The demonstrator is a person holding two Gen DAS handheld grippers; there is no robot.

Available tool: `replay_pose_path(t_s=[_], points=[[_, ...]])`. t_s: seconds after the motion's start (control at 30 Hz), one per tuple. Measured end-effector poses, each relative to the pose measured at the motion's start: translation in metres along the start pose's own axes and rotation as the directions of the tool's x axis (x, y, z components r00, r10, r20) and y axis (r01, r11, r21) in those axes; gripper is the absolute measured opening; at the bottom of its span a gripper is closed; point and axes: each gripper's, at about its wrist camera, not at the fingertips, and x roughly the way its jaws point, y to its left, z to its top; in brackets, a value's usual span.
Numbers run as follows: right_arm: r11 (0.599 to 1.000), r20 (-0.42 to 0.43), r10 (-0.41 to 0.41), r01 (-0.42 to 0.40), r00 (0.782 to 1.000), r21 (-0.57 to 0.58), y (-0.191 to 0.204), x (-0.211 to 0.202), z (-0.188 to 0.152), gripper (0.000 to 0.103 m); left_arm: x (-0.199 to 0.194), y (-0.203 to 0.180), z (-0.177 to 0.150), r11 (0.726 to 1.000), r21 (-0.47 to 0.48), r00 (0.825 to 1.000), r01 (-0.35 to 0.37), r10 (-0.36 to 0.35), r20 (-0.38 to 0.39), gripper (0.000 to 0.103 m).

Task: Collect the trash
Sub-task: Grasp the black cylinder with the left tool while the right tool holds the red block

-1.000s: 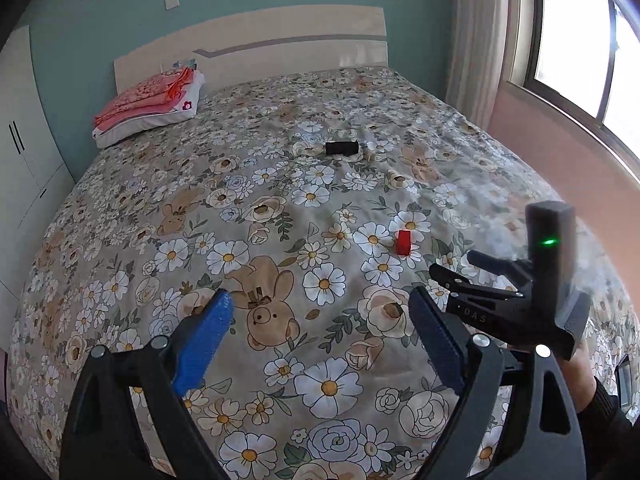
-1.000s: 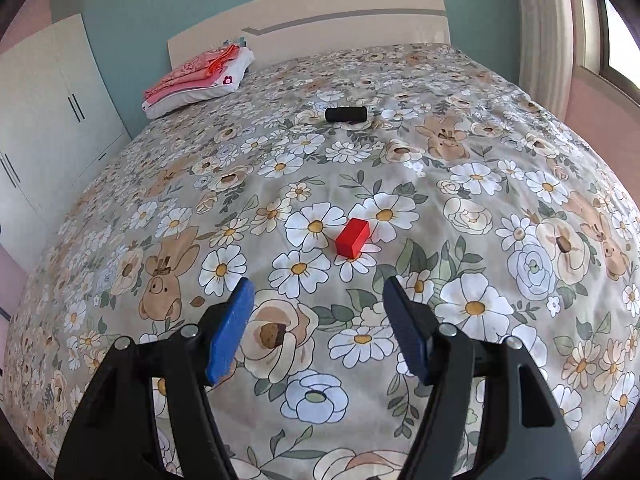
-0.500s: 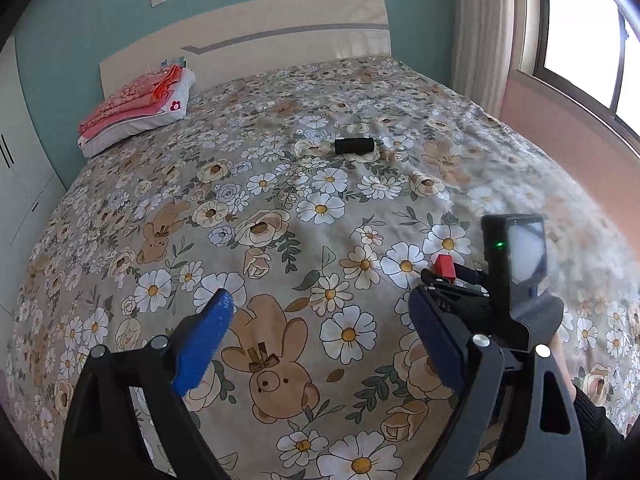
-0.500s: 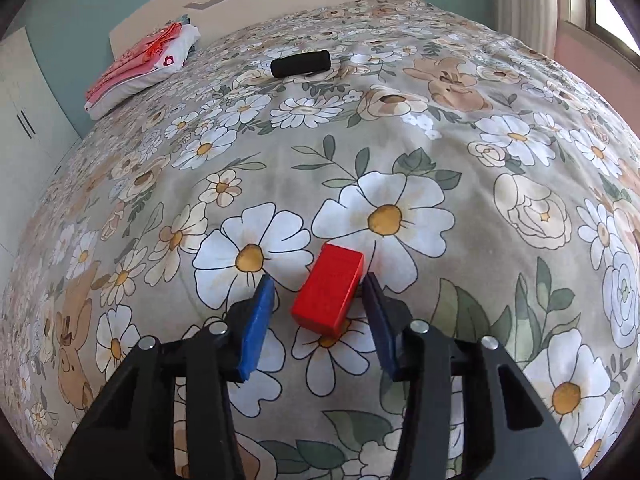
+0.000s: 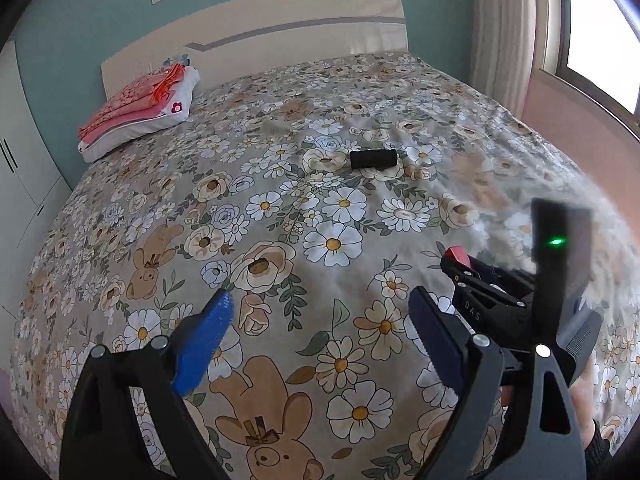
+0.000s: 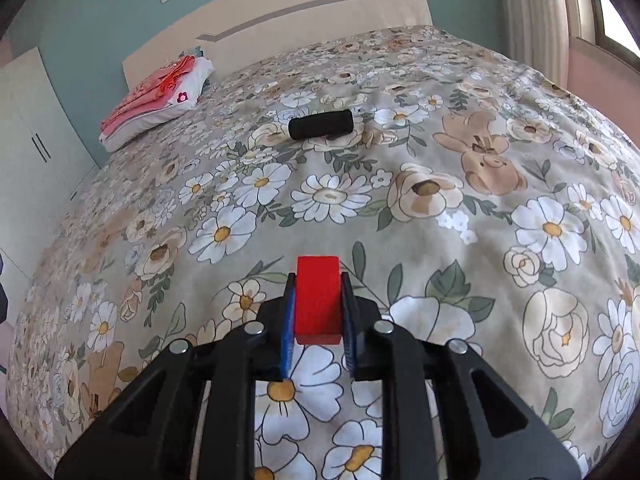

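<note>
My right gripper (image 6: pixel 318 284) is shut on a small red block (image 6: pixel 317 300), held between its blue pads above the floral bedspread. In the left wrist view the same red block (image 5: pixel 458 255) peeks out at the tip of the right gripper (image 5: pixel 456 264), at the right. My left gripper (image 5: pixel 324 312) is open and empty over the bedspread, to the left of the right gripper. A black cylinder (image 6: pixel 321 124) lies on its side farther up the bed; it also shows in the left wrist view (image 5: pixel 373 159).
The floral bed (image 5: pixel 280 208) fills both views. Folded pink and white bedding (image 5: pixel 140 110) lies at the head on the left, against the headboard (image 5: pixel 280 32). A white wardrobe (image 6: pixel 36 152) stands left; a curtain and window (image 5: pixel 580 20) are right.
My right gripper went down to the red block, closed on it and lifted it off the bedspread. My left gripper stayed open and shifted slightly.
</note>
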Motion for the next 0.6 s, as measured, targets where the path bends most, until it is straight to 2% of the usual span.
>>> replay_pose_path(t_s=[0.13, 0.27, 0.37, 0.47, 0.6], points=[[0.999, 0.114, -0.014, 0.020, 0.993, -0.047, 0.004, -0.008, 0.029, 0.021, 0.017, -0.013, 0.031, 0.998, 0.052, 0.998, -0.027, 0.024, 0.058, 0.091], [0.995, 0.208, -0.033, 0.052, 0.978, -0.086, -0.005, -0.022, 0.028, 0.021, 0.048, -0.026, 0.062, 0.990, 0.130, 0.995, -0.057, 0.045, 0.091, 0.091], [0.994, 0.214, -0.038, 0.058, 0.976, -0.088, -0.019, -0.024, 0.030, 0.021, 0.082, -0.031, 0.087, 0.987, 0.158, 0.996, -0.039, 0.026, 0.083, 0.091], [0.996, 0.232, -0.046, 0.063, 0.972, -0.066, -0.034, -0.032, 0.037, 0.021, 0.122, -0.042, 0.107, 0.976, 0.215, 1.000, 0.014, -0.020, 0.025, 0.091], [0.998, 0.231, -0.044, 0.052, 0.972, -0.026, -0.054, -0.036, 0.041, 0.021, 0.161, -0.063, 0.124, 0.931, 0.365, 1.000, 0.029, -0.029, -0.007, 0.091]])
